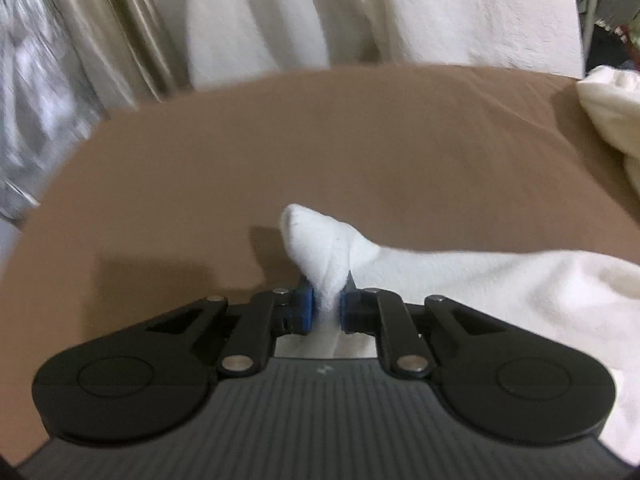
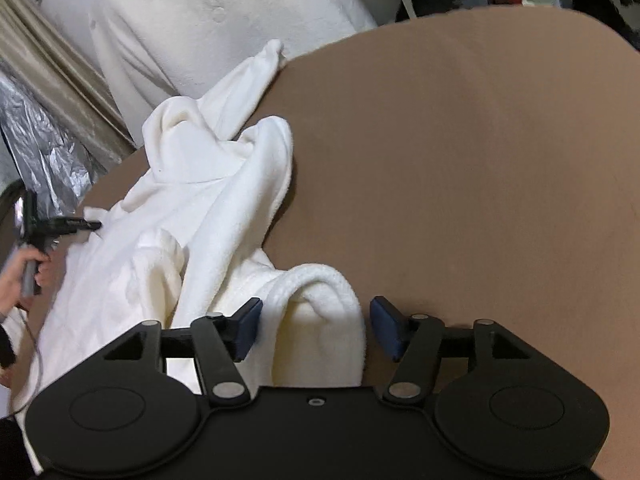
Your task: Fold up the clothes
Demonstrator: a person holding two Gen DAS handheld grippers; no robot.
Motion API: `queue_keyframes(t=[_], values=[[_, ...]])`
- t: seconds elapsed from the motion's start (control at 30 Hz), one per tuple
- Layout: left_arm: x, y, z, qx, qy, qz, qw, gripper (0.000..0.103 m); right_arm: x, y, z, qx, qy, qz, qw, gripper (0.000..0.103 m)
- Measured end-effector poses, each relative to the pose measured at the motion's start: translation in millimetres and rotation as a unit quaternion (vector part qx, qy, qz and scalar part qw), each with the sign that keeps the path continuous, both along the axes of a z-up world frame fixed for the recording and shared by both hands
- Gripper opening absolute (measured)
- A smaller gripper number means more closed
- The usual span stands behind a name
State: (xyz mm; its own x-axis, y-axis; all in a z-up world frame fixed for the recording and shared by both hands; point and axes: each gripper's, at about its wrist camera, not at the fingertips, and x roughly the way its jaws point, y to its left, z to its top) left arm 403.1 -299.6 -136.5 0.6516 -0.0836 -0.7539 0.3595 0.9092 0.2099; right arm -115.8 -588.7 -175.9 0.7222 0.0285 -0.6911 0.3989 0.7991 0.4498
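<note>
A bunched corner of the white fleece garment (image 1: 320,248) is pinched tight between the blue pads of the left gripper (image 1: 323,312); the right gripper (image 2: 316,330) is spread apart around a rolled fold, pads not pressing; the garment is sprawled across the brown table (image 2: 480,160).

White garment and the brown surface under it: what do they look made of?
White garment: looks like fleece or terry, matte and fuzzy, with thick soft folds and a nubbly rolled edge; exact fibre unclear. Brown surface: seems a smooth, matte woven cloth cover, judging by faint shallow creases and no shine. It could be a sheet over padding; I cannot tell.
</note>
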Motion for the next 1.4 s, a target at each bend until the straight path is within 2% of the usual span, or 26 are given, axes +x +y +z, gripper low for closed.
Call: queue_keyframes(t=[0.03,0.07,0.13,0.2,0.27,0.37,0.43,0.53,0.57,0.63,0.7,0.73,0.77,0.8,0.83,0.9,0.93,1.07,1.13,1.23,1.27,1.3,1.33,1.4], values=[[0,-2,0,0.010,-0.010,0.003,0.9999,0.012,3,6,0,-0.015,0.002,-0.004,1.000,0.031],[-1,-4,-1,0.018,-0.017,0.006,0.9997,0.012,6,13,2,-0.036,0.010,-0.009,0.999,0.018],[-6,-11,-3,0.034,-0.033,0.008,0.9988,0.012,5,33,16,-0.107,0.020,-0.036,0.993,0.016],[-9,-17,-6,0.049,-0.049,0.006,0.9976,0.012,2,60,37,-0.191,0.024,-0.058,0.980,0.016],[-12,-17,-8,0.058,-0.054,0.004,0.9968,0.012,-6,71,47,-0.242,0.029,-0.091,0.966,0.015],[-7,-14,-16,0.061,-0.029,0.012,0.9977,0.013,-12,47,19,-0.205,0.070,-0.120,0.969,0.016],[-4,-12,-21,0.063,-0.012,0.020,0.9977,0.018,-11,32,-2,-0.170,0.074,-0.113,0.976,0.018],[-8,-12,-13,0.063,-0.018,0.031,0.9974,0.033,-10,26,2,-0.155,0.076,-0.105,0.979,0.023],[-11,-11,-6,0.046,-0.030,0.033,0.9979,0.041,-11,25,7,-0.156,0.077,-0.105,0.979,0.032],[-20,-9,14,-0.006,-0.062,0.035,0.9974,0.044,-12,23,17,-0.163,0.076,-0.104,0.978,0.044],[-27,-18,34,-0.073,-0.073,-0.012,0.9946,0.056,-11,18,28,-0.178,0.060,-0.101,0.977,0.044],[-31,-25,45,-0.109,-0.076,-0.042,0.9903,0.062,-10,16,34,-0.186,0.050,-0.099,0.976,0.044],[-34,-31,55,-0.144,-0.078,-0.072,0.9839,0.080,-9,14,40,-0.190,0.039,-0.099,0.976,0.044],[-33,-42,60,-0.177,-0.059,-0.090,0.9783,0.088,-8,13,47,-0.192,0.027,-0.099,0.976,0.045],[-29,-57,61,-0.208,-0.025,-0.101,0.9726,0.088,-2,9,51,-0.187,0.014,-0.098,0.977,0.046],[-21,-86,63,-0.269,0.044,-0.121,0.9546,0.088,7,2,58,-0.158,-0.008,-0.089,0.983,0.046],[-17,-103,61,-0.285,0.069,-0.125,0.9479,0.088,9,0,60,-0.142,-0.018,-0.083,0.986,0.046],[-5,-167,39,-0.297,0.160,-0.115,0.9343,0.088,19,1,62,-0.075,-0.071,-0.056,0.993,0.046],[0,-193,27,-0.297,0.200,-0.107,0.9276,0.088,26,6,59,-0.026,-0.095,-0.028,0.995,0.046],[-2,-218,14,-0.282,0.225,-0.103,0.9270,0.087,32,24,53,0.031,-0.113,0.036,0.992,0.046],[-3,-222,11,-0.276,0.226,-0.103,0.9285,0.074,35,32,51,0.038,-0.112,0.059,0.991,0.046],[-4,-227,7,-0.270,0.228,-0.102,0.9300,0.022,40,38,49,0.042,-0.111,0.081,0.990,0.046],[-6,-232,8,-0.268,0.226,-0.119,0.9290,0.011,45,43,47,0.045,-0.109,0.100,0.988,0.046],[-19,-238,22,-0.279,0.208,-0.177,0.9205,0.011,55,53,39,0.055,-0.100,0.131,0.985,0.046]])
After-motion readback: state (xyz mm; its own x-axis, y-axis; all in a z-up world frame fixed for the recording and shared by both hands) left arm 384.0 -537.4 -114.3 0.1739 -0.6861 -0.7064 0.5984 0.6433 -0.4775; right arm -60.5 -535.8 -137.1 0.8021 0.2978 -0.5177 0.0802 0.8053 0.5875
